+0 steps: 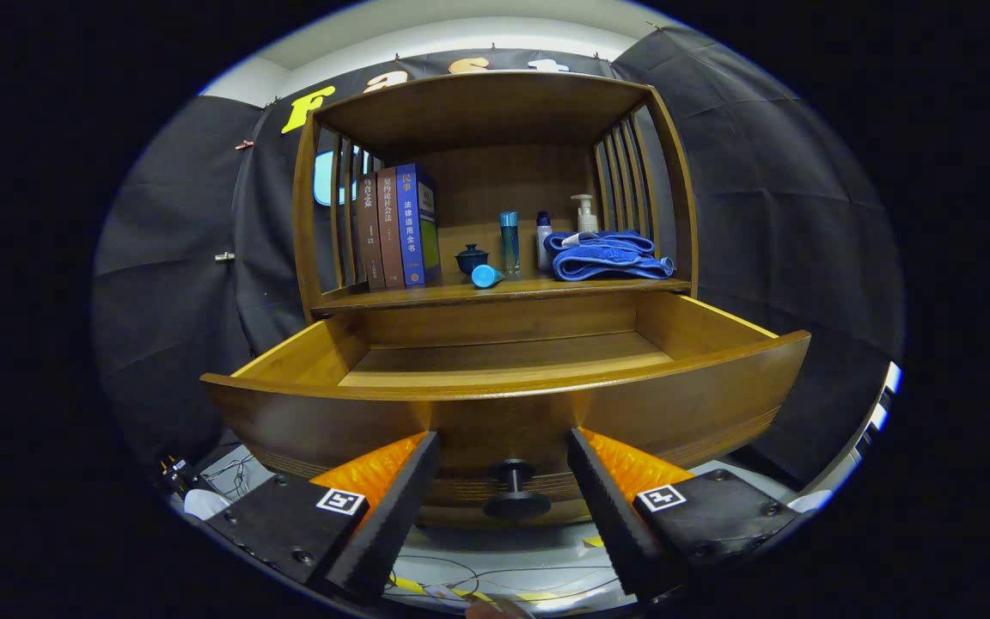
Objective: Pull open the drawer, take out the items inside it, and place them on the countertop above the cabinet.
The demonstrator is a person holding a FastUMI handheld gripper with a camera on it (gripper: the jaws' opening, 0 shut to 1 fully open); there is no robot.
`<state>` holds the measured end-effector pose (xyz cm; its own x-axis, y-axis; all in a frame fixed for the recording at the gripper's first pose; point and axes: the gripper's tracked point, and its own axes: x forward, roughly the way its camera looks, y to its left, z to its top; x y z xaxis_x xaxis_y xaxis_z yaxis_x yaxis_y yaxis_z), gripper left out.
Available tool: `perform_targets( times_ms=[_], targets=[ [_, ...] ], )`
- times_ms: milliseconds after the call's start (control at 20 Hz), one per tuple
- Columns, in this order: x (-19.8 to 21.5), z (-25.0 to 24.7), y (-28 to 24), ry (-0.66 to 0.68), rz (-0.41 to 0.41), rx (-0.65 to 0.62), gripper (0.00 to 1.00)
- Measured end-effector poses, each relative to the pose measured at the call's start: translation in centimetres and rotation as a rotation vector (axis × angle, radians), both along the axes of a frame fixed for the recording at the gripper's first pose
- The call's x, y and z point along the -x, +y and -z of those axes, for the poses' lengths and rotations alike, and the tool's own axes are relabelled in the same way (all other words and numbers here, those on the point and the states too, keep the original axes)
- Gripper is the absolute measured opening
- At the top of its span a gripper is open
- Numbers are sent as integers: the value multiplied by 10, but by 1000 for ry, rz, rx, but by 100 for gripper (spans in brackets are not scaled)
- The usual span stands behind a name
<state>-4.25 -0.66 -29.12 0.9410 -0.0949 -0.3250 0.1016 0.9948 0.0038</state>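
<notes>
Looking at the wooden cabinet [495, 198], the drawer [504, 387] is pulled well out toward the gripper [504, 481], its long front running crosswise just ahead of the fingers. What I can see of the drawer floor is bare, near strip hidden though. Counter [461, 294] above already carries books [396, 228], a folded blue towel [607, 255], bottles, a small cup. Gripper's released, jaws spread either side of the knob [512, 490], not touching it.

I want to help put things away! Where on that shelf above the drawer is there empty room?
Bare patch on the countertop: between the books and the small teacup. It is crowded from the cup to the blue towel, with bottles between. The gripper fingers are open around the drawer knob.
</notes>
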Motion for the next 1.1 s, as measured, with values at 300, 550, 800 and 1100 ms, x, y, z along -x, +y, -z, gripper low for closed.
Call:
perform_targets(
  times_ms=[300, 550, 800, 1100],
  targets=[
    [-49, -6, -4, -38, 2, -6, 99],
    [-89, 1, -7, -48, 1, -3, 99],
    [-130, 8, -12, -51, -2, 5, 99],
    [-162, 13, -15, -52, -1, 10, 98]
  ],
)
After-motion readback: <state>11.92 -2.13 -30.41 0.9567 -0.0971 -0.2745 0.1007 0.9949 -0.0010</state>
